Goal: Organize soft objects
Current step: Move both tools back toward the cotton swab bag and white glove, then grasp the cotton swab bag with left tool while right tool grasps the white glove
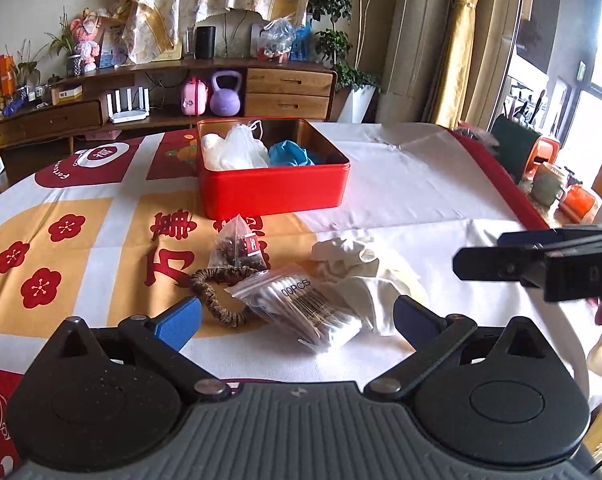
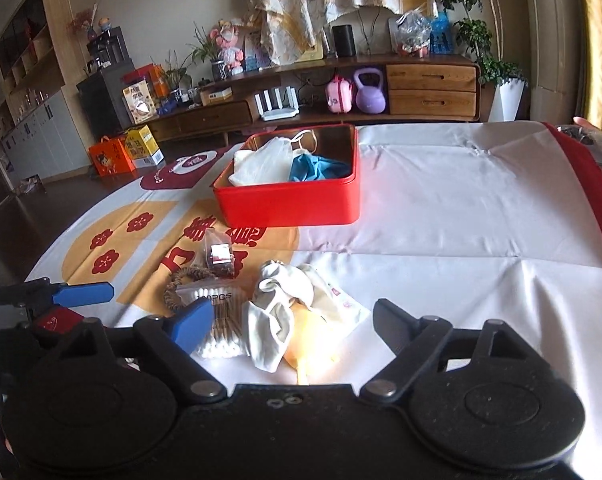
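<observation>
Behind the table, a long wooden sideboard [image 2: 433, 84] is running along the wall, carrying a lilac kettlebell [image 1: 226, 94], a small pink case [image 2: 338, 95] and potted plants, with a patterned cloth hanging above it. Covering the table is a smooth tablecloth [image 1: 421, 188], white with yellow panels, red plum blossoms and red lettering, creased in straight fold lines.

Sitting on it is a red rectangular tin [image 1: 275, 192] with rounded corners and a glossy inner wall, holding a crumpled white mesh bag [image 1: 239, 148] and something soft and blue [image 1: 291, 153].

Nearer the cameras a cluster is lying on the cloth, in front of the tin: a pyramid-shaped tea sachet [image 1: 239, 246] of sheer mesh with dark contents, a brown ruffled hair scrunchie [image 1: 217, 296], a clear zip bag of cotton swabs [image 1: 301, 312] with a printed barcode, and a rumpled white sock [image 2: 275, 320] partly overlapping a flat cream packet [image 2: 337, 300].

Hovering with its blue-padded jaws spread wide, the left gripper [image 1: 297, 316] is framing the swab bag and scrunchie, touching neither as far as can be seen. The right gripper [image 2: 293, 324] is also standing wide, with the white sock and cream packet lying in the gap between its fingers, not pinched.
</observation>
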Action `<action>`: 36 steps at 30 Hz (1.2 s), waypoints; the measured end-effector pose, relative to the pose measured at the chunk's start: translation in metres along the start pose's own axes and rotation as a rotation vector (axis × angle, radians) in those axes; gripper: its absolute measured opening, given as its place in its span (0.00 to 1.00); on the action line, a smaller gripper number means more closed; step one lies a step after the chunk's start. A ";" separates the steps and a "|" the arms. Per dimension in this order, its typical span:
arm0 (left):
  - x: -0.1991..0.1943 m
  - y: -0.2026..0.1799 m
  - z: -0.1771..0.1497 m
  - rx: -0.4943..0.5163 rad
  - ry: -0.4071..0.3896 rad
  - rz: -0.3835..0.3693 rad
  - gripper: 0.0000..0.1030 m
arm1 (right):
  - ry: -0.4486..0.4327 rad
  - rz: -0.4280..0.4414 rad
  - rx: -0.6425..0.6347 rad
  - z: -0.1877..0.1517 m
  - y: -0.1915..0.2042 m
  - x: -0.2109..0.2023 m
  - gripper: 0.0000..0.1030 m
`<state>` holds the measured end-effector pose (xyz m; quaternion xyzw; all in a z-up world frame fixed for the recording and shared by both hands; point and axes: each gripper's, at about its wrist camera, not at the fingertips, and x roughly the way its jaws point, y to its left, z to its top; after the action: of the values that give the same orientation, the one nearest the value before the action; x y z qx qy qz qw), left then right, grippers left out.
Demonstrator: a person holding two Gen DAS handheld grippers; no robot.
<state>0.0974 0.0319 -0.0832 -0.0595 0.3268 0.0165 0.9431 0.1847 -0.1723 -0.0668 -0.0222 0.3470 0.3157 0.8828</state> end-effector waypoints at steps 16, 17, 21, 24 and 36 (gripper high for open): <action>0.051 -0.018 -0.010 0.033 0.071 0.031 0.73 | 0.106 0.007 -0.072 0.016 0.013 0.072 0.50; 0.053 -0.018 -0.010 0.029 0.076 0.029 0.70 | 0.107 0.003 -0.075 0.016 0.014 0.074 0.48; 0.060 -0.017 -0.011 0.022 0.089 0.021 0.65 | 0.117 0.004 -0.097 0.016 0.017 0.081 0.39; 0.062 -0.017 -0.012 0.019 0.088 0.009 0.62 | 0.118 -0.007 -0.106 0.016 0.019 0.085 0.32; 0.059 -0.017 -0.010 0.002 0.076 -0.032 0.32 | 0.090 -0.012 -0.071 0.014 0.015 0.077 0.15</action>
<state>0.1391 0.0132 -0.1260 -0.0643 0.3615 -0.0013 0.9302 0.2279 -0.1154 -0.1017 -0.0698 0.3750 0.3212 0.8668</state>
